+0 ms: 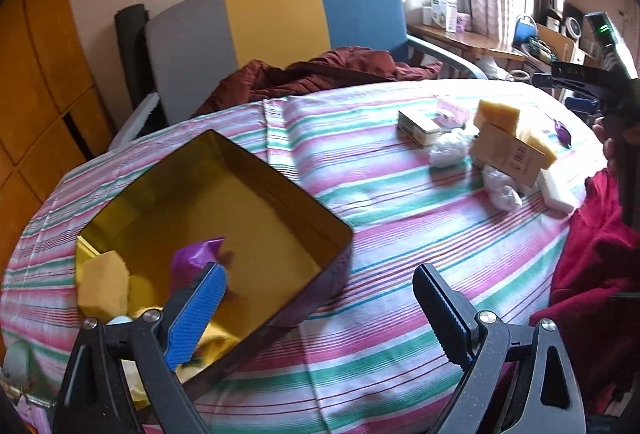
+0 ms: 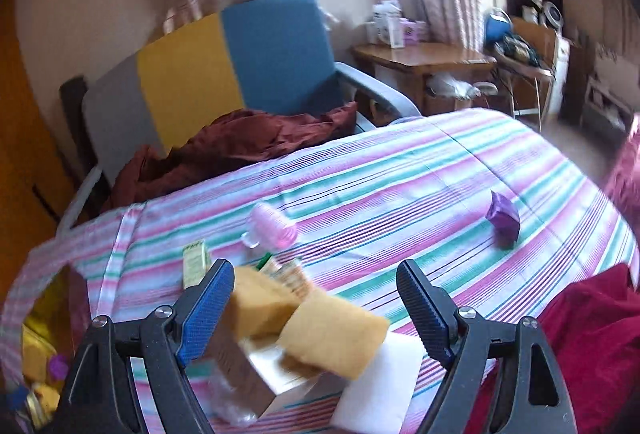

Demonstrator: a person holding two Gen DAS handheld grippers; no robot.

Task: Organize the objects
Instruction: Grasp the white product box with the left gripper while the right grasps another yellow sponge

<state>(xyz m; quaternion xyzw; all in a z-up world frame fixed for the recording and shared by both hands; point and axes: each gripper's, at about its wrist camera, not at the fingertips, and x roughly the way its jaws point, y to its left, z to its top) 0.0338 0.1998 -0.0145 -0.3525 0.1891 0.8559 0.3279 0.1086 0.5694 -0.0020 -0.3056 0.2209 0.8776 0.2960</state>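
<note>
Your left gripper (image 1: 320, 294) hangs with jaws wide apart and nothing between them, over the near corner of the gold box (image 1: 224, 210), which sits toward the left edge of the striped table (image 1: 400, 314). Your right gripper (image 2: 316, 298), jaws spread and empty too, hovers above the pile near the table's right edge: yellow sponge (image 2: 336, 330), cardboard box (image 2: 248, 362), white block (image 2: 380, 386).

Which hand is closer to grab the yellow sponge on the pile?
Right. The right gripper hangs open just over the yellow sponge. The left gripper is open too, but over by the gold box.
</note>
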